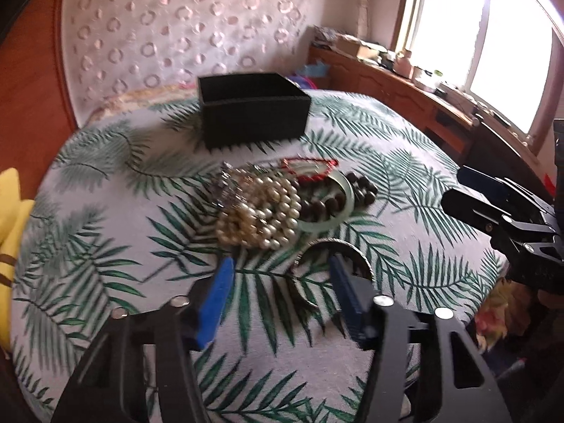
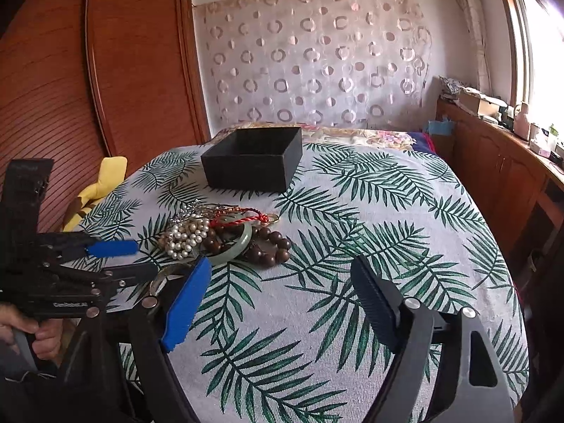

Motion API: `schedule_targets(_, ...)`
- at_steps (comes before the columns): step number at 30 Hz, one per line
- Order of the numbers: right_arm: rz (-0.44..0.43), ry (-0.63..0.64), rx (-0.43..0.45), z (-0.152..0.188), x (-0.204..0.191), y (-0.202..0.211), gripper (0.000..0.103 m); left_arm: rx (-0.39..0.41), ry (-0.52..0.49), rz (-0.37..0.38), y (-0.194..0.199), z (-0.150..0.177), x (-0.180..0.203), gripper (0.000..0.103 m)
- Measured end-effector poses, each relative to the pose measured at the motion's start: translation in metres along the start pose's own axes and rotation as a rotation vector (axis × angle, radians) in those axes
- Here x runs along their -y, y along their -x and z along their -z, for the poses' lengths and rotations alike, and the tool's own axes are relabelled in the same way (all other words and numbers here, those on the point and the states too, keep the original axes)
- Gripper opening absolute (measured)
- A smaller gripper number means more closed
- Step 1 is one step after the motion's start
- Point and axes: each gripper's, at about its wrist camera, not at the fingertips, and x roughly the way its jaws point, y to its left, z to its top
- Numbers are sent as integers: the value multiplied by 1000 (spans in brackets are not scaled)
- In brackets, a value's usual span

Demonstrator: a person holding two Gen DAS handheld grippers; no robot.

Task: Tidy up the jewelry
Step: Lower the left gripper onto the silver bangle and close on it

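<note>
Step in hand: approach to the jewelry pile, nothing lifted yet, by the look of it.
Left gripper [image 1: 282, 278]: jaws partly spread, straddling one wall of a glittery metal bangle [image 1: 352, 252] nearest the near edge of the bed; pads apparently not yet pressing.
Right gripper [image 2: 282, 282]: spread wide, empty, over bare bedspread [image 2: 387, 211] beside the pile.
Pile: mid-bed, tangled and touching; pearl strand [image 1: 261, 211] of glossy cream spheres; dark wooden bead bracelet [image 2: 271, 246], matte round beads; smooth pale-green jade bangle [image 2: 239, 243], rigid ring; twisted red cord [image 1: 310, 169].
Black box [image 2: 253, 158]: square, open-topped, matte, toward the far edge, well apart from the pile.
Next move: likely closing on the bangle wall, lifting clear without snagging the strands, carrying to the box.
</note>
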Motion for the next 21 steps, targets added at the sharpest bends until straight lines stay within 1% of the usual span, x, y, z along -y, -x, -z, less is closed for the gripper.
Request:
schedule_targets(2,-1,-4,-4,1,2,-1,83,-29,11,22,-10,0,-1,32)
schedule_targets(4,-2,-3,-7,2,3,-2,83,-48,9,28,-15,-1,-1,24)
schedule_targets(6,-3,-1,-13,3,5,-4,83,-56,1,30,-18,-2,-1,20)
schedule_targets(7,-3,0,-17,3,4,-5,83,-60,-3,27,-19,-3,-1,16)
schedule_targets(8,-2,1,-19,3,4,-6,83,-61,-13,19,-21,-3,1,14)
schedule_targets(14,-13,13,-26,1,4,-10,83,-67,-60,6,-26,-6,6,14)
schedule_targets(20,-22,47,-29,-8,1,-16,83,-66,-116,-9,-29,-10,12,14)
schedule_targets(21,-24,53,-30,-10,2,-18,83,-64,-131,-11,-29,-10,13,12)
